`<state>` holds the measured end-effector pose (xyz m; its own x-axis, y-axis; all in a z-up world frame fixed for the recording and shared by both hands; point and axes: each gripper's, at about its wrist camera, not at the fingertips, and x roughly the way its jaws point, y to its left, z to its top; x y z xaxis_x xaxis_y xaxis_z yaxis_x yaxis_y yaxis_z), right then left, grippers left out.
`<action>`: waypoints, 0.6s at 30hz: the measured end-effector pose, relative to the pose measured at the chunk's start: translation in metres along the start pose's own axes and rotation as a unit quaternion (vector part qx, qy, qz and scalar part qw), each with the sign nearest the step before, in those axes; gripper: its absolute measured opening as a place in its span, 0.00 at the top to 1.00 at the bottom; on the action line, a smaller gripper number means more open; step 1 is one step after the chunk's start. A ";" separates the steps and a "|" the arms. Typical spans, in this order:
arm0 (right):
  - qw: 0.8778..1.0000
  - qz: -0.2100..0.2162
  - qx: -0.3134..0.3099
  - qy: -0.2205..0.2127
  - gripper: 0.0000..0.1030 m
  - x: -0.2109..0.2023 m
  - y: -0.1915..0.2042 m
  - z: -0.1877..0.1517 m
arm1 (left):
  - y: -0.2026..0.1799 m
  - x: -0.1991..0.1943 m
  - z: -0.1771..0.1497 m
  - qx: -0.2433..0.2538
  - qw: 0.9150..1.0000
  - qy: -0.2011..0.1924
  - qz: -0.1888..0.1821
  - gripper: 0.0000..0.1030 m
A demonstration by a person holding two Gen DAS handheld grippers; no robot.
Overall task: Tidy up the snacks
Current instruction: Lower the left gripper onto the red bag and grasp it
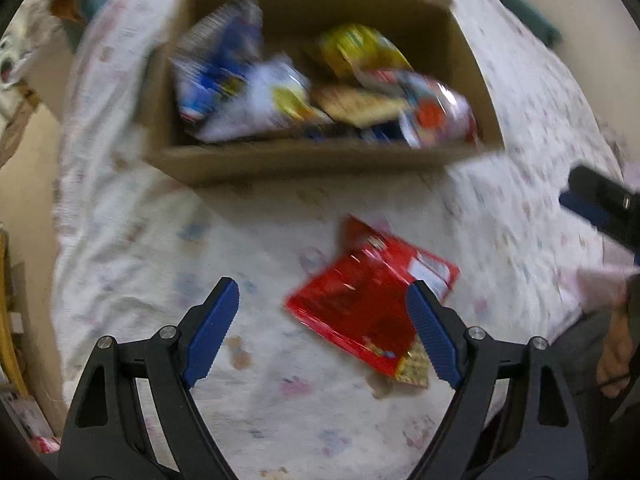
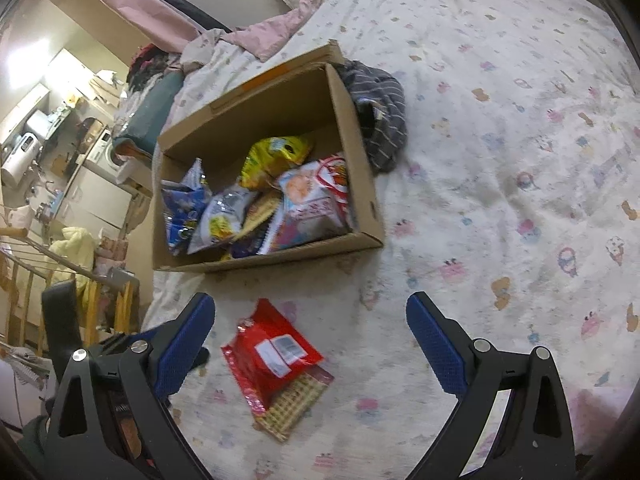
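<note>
A red snack packet (image 1: 366,300) (image 2: 272,354) lies flat on the patterned bedspread, on top of a checkered cracker pack (image 2: 290,404). Beyond it stands an open cardboard box (image 1: 320,160) (image 2: 260,260) holding several snack bags, among them a yellow bag (image 2: 276,154) and a blue bag (image 2: 182,208). My left gripper (image 1: 322,312) hangs open above the packet's near edge, its right finger over the packet. My right gripper (image 2: 310,332) is open too, with the packet lying below between its fingers. Neither touches the packet.
A grey striped garment (image 2: 380,120) lies against the box's right side. The bedspread (image 2: 500,200) stretches wide to the right. Left of the bed are a chair, a drying rack and kitchen clutter (image 2: 60,208). A hand (image 1: 616,352) shows at the right in the left wrist view.
</note>
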<state>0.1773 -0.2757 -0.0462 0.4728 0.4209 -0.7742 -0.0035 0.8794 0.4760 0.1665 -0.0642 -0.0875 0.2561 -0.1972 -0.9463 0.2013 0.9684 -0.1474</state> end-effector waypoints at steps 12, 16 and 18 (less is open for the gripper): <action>1.000 -0.013 -0.001 -0.005 0.04 -0.011 -0.021 -0.005 | -0.048 0.060 0.004 0.083 0.995 0.063 0.006 0.19; 1.000 -0.018 0.003 -0.006 0.04 -0.015 -0.029 -0.006 | -0.047 0.064 0.009 0.076 0.995 0.062 0.003 0.23; 1.000 -0.014 0.008 -0.008 0.04 -0.016 -0.032 -0.006 | -0.045 0.061 0.011 0.066 0.996 0.060 -0.005 0.36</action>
<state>0.1644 -0.3091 -0.0513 0.4861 0.3922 -0.7810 0.0244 0.8872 0.4608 0.1833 -0.1212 -0.1358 0.1395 -0.1802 -0.9737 0.3277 0.9363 -0.1264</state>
